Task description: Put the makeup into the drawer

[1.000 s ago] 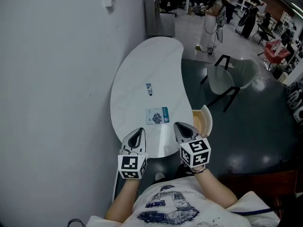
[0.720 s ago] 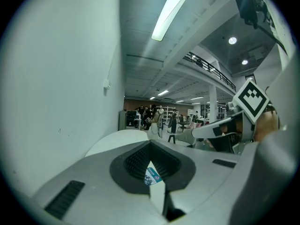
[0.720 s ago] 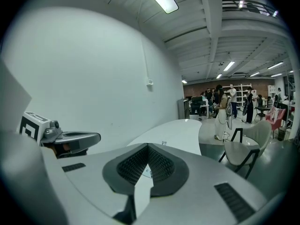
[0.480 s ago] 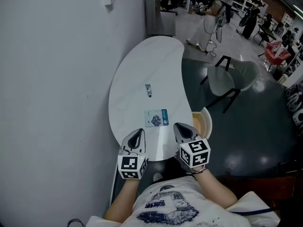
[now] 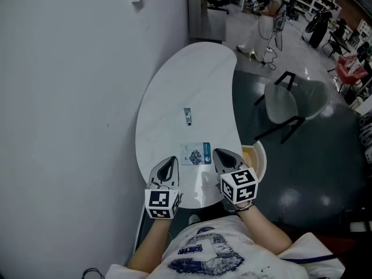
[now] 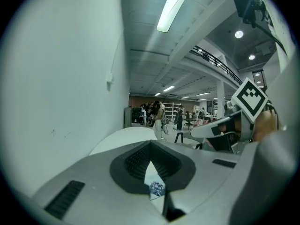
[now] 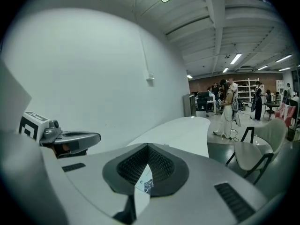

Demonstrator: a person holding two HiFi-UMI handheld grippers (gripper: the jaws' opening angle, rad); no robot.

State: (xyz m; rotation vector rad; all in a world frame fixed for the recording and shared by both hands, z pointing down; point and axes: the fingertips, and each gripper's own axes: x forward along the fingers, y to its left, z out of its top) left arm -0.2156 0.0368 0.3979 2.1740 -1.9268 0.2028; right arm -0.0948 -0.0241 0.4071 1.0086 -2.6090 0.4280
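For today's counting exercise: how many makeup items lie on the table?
2. A small tube lies near the table's middle; a flat packet lies nearer the person, ahead of the left gripper and right gripper. They hide part of the near edge, so more may be hidden.

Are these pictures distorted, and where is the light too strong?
Head view: sharp, evenly lit, soft sheen on the dark floor. Left gripper view: strong fisheye bending, black corners, the ceiling lamp glares. Right gripper view: same bending, the wall is evenly lit.
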